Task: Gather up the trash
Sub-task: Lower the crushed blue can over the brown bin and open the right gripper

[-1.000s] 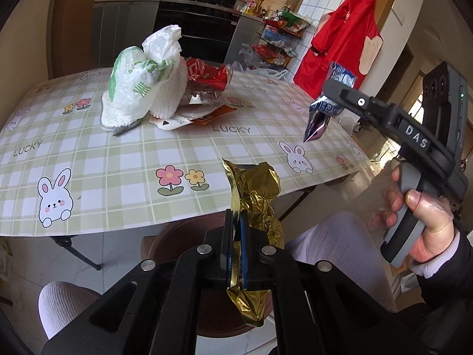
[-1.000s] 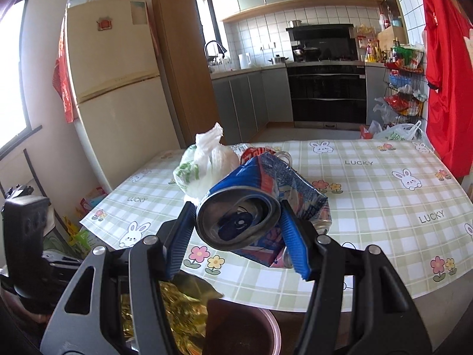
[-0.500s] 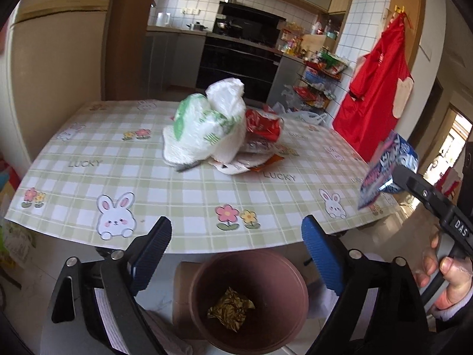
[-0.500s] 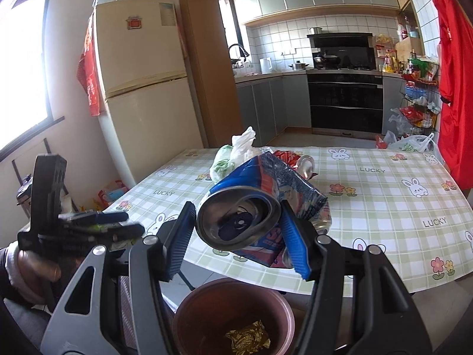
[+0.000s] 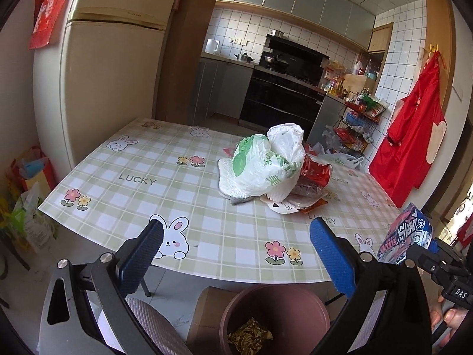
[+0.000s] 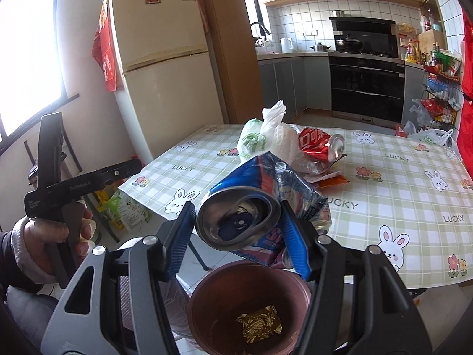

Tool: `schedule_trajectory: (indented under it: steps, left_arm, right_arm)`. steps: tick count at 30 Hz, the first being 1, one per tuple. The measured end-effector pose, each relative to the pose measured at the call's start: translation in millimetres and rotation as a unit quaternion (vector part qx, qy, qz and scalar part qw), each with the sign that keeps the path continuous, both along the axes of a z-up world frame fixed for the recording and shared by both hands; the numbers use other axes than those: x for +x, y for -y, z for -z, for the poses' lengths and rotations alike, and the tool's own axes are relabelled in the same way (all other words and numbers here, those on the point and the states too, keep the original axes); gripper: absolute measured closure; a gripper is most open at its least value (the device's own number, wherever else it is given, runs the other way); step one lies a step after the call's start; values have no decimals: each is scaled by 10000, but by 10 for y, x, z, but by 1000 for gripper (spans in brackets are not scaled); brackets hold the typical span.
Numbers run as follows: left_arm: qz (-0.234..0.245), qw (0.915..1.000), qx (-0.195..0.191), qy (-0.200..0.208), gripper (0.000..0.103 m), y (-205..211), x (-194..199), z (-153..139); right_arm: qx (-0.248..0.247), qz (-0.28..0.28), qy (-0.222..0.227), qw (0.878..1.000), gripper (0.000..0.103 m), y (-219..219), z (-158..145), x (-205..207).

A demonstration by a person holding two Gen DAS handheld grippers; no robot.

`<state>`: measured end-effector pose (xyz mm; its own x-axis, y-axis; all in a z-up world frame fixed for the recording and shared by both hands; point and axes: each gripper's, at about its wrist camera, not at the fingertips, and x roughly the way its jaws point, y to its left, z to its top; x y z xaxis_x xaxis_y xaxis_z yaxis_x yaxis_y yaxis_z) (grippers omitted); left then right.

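My left gripper is open and empty above the near table edge; it also shows at the left of the right wrist view. My right gripper is shut on a crushed blue can, held above a brown bin. The can shows at the right of the left wrist view. A gold foil wrapper lies in the bin. On the table sit a white and green plastic bag, a crushed red can and flat wrappers.
A cardboard box stands on the floor beside the bin. A fridge stands at the left, with bags on the floor by it. A wire rack and a red apron are at the right.
My left gripper opened and dropped the gold wrapper into the bin, then rose and swung left. My right gripper keeps holding the blue can over the bin.
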<state>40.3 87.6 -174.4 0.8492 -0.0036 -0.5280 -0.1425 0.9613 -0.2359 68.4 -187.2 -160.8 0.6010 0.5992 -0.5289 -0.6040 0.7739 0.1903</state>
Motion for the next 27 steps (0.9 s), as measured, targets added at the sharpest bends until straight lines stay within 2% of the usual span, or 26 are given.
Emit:
schedule_trajectory:
  steps: [14,19,21,27]
  left_arm:
    - [-61,10000,-43,-47,6,-16,-16,25]
    - [-62,10000,-34,-57,6,-20,-19,27]
    - [-59,9999,-39,-72,6,-19,-15,28]
    - [67,9998,-62,-175,6,7,47,79]
  right_arm:
    - [-24,-27,4,10000,38,-12,5,-30]
    - [-46,138,59,9999,24,28,4,-20]
    - [-62,252,118,9996,9,46,-2,-12]
    - [-313,670,288,9968,6,122,14,49]
